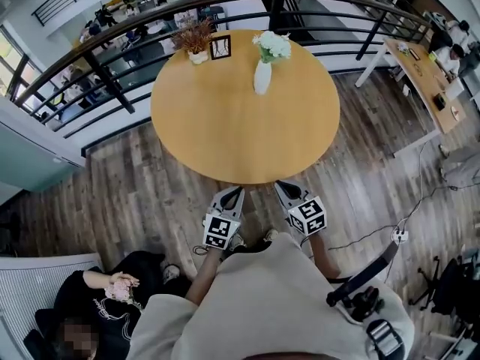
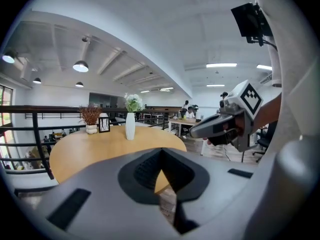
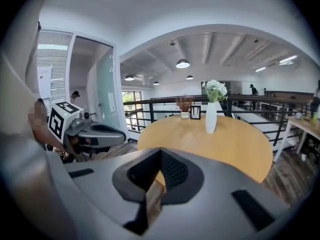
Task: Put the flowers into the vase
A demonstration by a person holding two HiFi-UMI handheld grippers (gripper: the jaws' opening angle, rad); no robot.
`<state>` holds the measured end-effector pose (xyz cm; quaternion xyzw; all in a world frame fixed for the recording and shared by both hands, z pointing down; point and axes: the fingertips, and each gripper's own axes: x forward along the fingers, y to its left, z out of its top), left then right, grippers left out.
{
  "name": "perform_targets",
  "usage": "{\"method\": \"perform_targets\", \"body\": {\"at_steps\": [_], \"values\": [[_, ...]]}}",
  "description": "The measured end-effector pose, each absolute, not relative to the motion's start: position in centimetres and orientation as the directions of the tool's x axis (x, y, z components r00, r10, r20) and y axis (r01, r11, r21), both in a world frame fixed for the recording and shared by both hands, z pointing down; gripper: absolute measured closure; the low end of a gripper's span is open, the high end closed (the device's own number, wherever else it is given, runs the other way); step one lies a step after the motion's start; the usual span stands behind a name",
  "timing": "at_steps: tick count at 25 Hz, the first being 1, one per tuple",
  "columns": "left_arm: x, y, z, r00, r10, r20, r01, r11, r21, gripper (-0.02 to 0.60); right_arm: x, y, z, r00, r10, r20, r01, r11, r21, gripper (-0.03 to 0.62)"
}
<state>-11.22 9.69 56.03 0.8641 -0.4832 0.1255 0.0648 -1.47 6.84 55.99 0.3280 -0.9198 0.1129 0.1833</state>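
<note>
The round wooden surface [image 1: 240,130] carried three things, all along its far edge. The white vase [image 1: 262,77] stood upright a little right of the middle of that edge, and the white flowers [image 1: 272,45] with their green leaves sat in its mouth. To the left of the vase, apart from it, stood a small black frame [image 1: 220,47]. Just beside the frame, at the far left edge, was a pale pot of dried reddish stems [image 1: 196,42]. The rest of the surface lay bare.

Both tools hung off the near edge, over the wooden floor [image 1: 142,193], and touched nothing. The left hand-held gripper [image 1: 235,193] pointed toward the surface with its tip just short of the near edge. Its own view showed the jaws pressed together, with nothing between them. The right hand-held gripper [image 1: 283,188] was just beside it, angled the same way, its tip also at the near edge. Its jaws were likewise together and held nothing. Each one appeared from the side in the other's view, held level by a hand, with the marker cube at its rear.

The vase and flowers were well apart from both tips, across the full width of the surface. A person in black [image 1: 97,298] sat on the floor at the lower left of the head view.
</note>
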Motion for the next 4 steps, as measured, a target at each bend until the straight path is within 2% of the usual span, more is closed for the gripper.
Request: {"method": "perform_targets", "body": {"at_steps": [4], "values": [[-9.94, 10.41, 55.04, 0.498, -0.824, 0.270, -0.853, -0.521, -0.016, 0.575, -1.33, 7.56, 55.10, -0.735, -0.550, 0.396, -0.626, 0.775, -0.086, 0.588]]}}
